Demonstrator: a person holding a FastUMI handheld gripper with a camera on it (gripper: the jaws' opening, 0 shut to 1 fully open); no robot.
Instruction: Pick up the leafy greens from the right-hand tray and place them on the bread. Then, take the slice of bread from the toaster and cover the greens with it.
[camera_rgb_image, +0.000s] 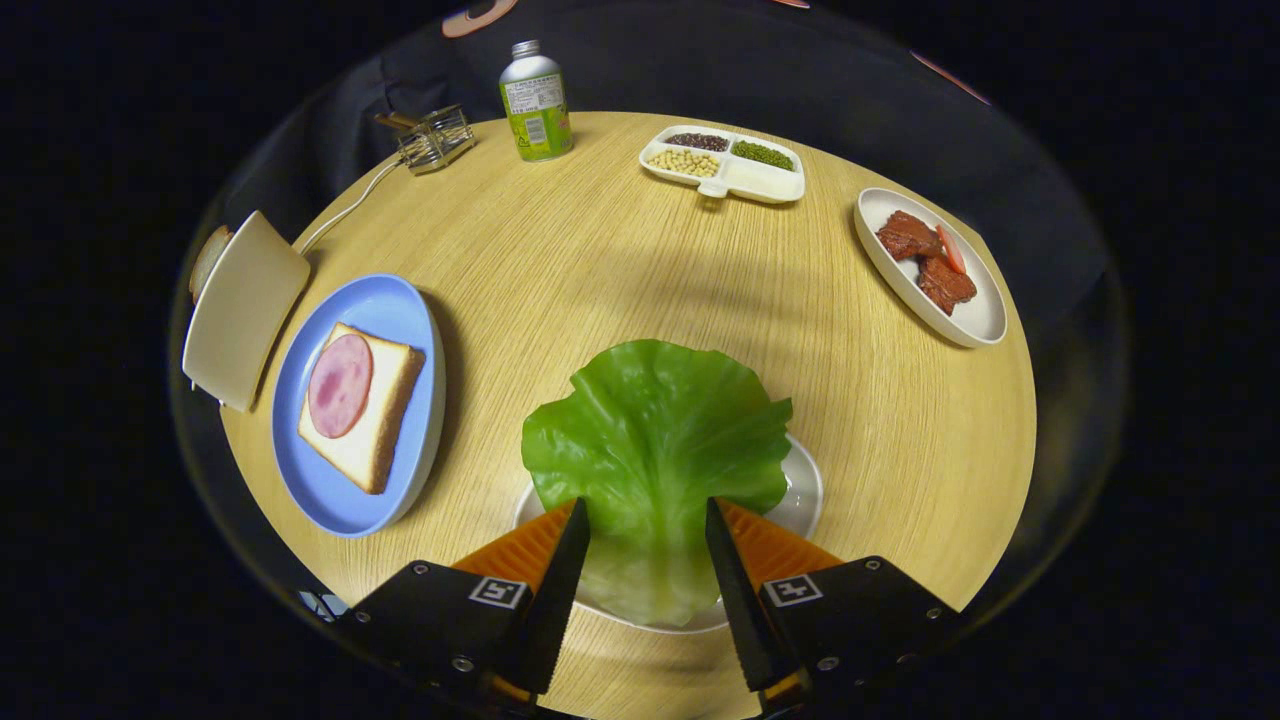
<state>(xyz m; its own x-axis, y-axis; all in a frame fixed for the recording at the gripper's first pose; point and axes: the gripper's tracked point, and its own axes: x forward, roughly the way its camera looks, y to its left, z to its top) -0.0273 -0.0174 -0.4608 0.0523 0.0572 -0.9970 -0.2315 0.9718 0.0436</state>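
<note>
— Tool status?
— Fingers spread wide, one on each side of the leafy greens, gripping nothing; contact is unclear.
— And the greens?
— Lying on a white tray on the bench. Bread with ham sits on the blue plate, toaster just beyond

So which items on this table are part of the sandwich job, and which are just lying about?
Part of the job:
- leafy greens, between the open gripper fingers, on a white tray
- bread with ham on the blue plate
- toaster with a slice in it

Lying about:
- green bottle
- divided dish of beans
- plate of meat
- wire holder
</note>
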